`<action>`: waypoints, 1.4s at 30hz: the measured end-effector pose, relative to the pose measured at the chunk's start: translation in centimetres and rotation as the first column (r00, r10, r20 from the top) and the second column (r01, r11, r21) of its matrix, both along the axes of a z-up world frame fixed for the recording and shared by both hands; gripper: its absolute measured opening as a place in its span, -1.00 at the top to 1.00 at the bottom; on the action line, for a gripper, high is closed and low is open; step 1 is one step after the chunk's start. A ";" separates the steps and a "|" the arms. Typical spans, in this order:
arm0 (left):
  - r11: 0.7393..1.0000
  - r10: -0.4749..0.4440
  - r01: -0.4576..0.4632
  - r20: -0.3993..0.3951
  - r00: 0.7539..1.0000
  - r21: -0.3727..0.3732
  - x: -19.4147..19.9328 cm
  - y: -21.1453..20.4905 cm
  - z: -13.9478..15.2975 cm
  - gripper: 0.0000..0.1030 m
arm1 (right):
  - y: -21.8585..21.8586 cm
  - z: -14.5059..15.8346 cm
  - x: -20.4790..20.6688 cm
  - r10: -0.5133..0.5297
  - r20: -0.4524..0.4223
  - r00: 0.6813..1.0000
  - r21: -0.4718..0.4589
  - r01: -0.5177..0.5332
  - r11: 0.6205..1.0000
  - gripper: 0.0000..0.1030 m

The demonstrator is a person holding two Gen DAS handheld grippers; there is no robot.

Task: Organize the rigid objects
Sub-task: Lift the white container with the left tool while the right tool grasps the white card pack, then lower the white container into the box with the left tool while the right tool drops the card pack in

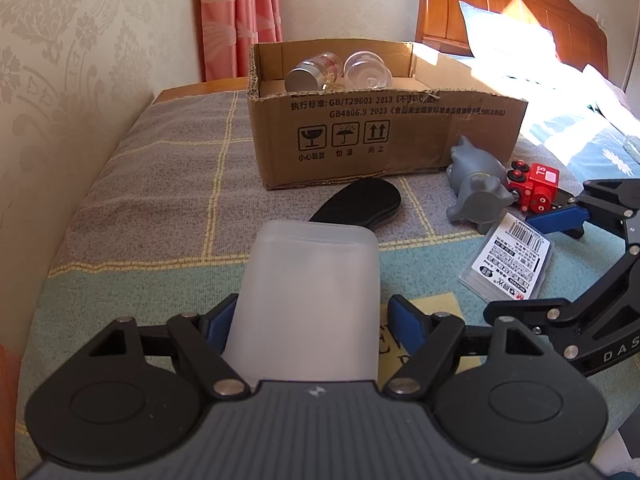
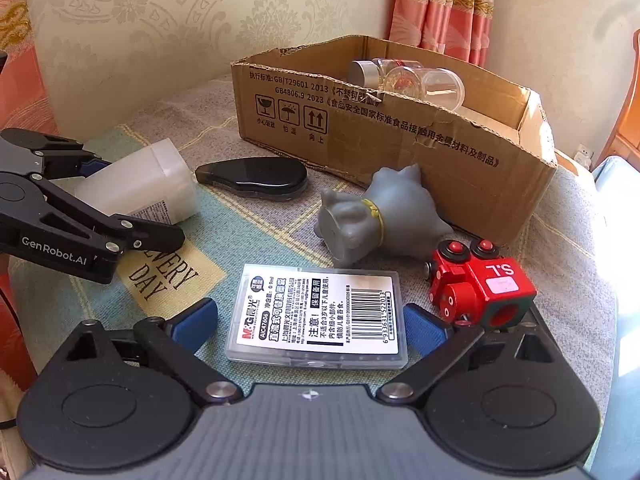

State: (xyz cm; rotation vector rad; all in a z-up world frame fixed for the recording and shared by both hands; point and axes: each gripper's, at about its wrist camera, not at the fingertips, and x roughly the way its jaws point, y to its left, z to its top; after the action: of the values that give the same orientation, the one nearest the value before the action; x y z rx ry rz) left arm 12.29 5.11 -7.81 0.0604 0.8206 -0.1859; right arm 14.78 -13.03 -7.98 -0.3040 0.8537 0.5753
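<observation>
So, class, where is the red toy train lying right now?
In the right wrist view the red train lies on the blanket at right, beside the grey cat figure, just in front of the cardboard box.

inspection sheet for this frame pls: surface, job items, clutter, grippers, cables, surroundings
Surface: checked blanket, printed patch under the left gripper.
Job's things: cardboard box holding two clear jars; white tub, label case, grey figure, red train, black case outside it.
Clutter: nothing seen.
Grippers: left gripper fingers around the tub, right-hand pad not touching; right gripper open, straddling the label case.
Cables: nothing seen.
Surroundings: patterned wallpaper, pink curtain, wooden headboard.
</observation>
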 end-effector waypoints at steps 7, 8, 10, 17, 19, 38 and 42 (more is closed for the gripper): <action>1.000 0.001 -0.001 0.002 1.000 -0.002 0.1 0.0 0.0 -0.52 | 0.2 0.1 -0.1 -0.027 -0.003 1.000 -0.007 0.027 1.000 -0.82; 1.000 0.000 0.000 0.002 1.000 -0.003 0.1 -0.1 0.0 -0.52 | 0.2 0.2 -0.1 -0.033 -0.005 0.999 -0.008 0.033 0.999 -0.82; 1.000 -0.002 0.002 0.001 1.000 -0.003 0.2 -0.1 0.0 -0.52 | 0.3 0.2 -0.1 -0.041 -0.006 0.999 -0.010 0.041 0.999 -0.82; 1.000 -0.012 0.012 -0.002 1.000 -0.009 0.4 -0.1 0.1 -0.50 | 0.7 0.1 0.2 -0.040 -0.010 0.999 -0.012 0.040 0.999 -0.86; 1.000 -0.014 0.014 -0.002 1.000 -0.009 0.4 -0.1 0.1 -0.48 | 0.5 0.2 0.1 -0.034 -0.011 0.999 -0.012 0.034 0.999 -0.80; 0.997 -0.077 0.077 -0.020 0.997 0.008 0.0 -0.4 2.2 -0.27 | -0.3 3.0 -1.7 -0.041 0.023 0.999 -0.034 0.042 0.999 -0.80; 0.996 -0.087 0.087 -0.009 0.996 0.010 0.0 -0.5 3.3 -0.26 | -1.0 5.1 -1.5 -0.057 0.059 0.997 -0.006 0.057 0.998 -0.80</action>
State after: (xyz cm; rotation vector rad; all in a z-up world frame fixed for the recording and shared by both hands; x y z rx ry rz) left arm 12.33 4.62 -4.47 0.1050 0.8281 -0.2643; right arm 13.32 -14.05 -2.86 -0.3017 0.8052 0.5075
